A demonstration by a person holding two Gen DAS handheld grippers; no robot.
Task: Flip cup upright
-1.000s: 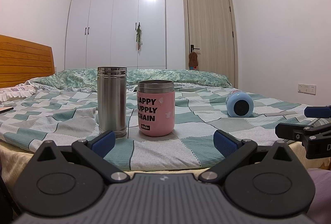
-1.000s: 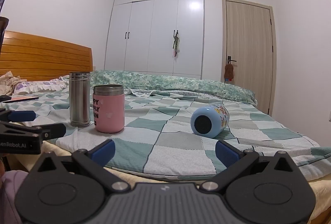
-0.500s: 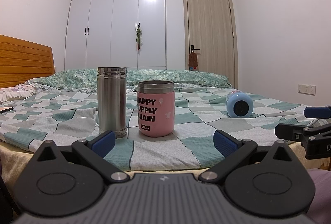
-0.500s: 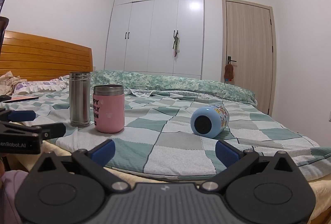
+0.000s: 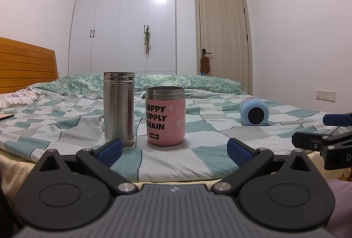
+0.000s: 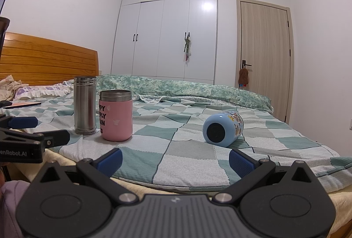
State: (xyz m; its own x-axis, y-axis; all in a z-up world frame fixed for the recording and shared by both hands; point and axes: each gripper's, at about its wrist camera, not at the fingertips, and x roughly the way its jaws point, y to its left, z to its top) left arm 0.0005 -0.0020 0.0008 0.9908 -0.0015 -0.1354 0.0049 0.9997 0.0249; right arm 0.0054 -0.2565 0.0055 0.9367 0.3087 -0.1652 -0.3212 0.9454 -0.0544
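Observation:
A light blue cup (image 6: 223, 130) with cartoon prints lies on its side on the checked bedspread, its round end facing me; it also shows at the right in the left wrist view (image 5: 254, 112). My right gripper (image 6: 175, 160) is open and empty, held off the near edge of the bed, short of the cup. My left gripper (image 5: 173, 151) is open and empty, in front of a pink cup (image 5: 165, 116) and a steel flask (image 5: 119, 109), both upright.
The bed (image 6: 198, 150) has a wooden headboard (image 6: 48, 60) at the left and a rumpled green quilt (image 6: 187, 89) at the back. A white wardrobe (image 6: 169, 29) and a door (image 6: 265, 53) stand behind. Each gripper shows at the edge of the other's view.

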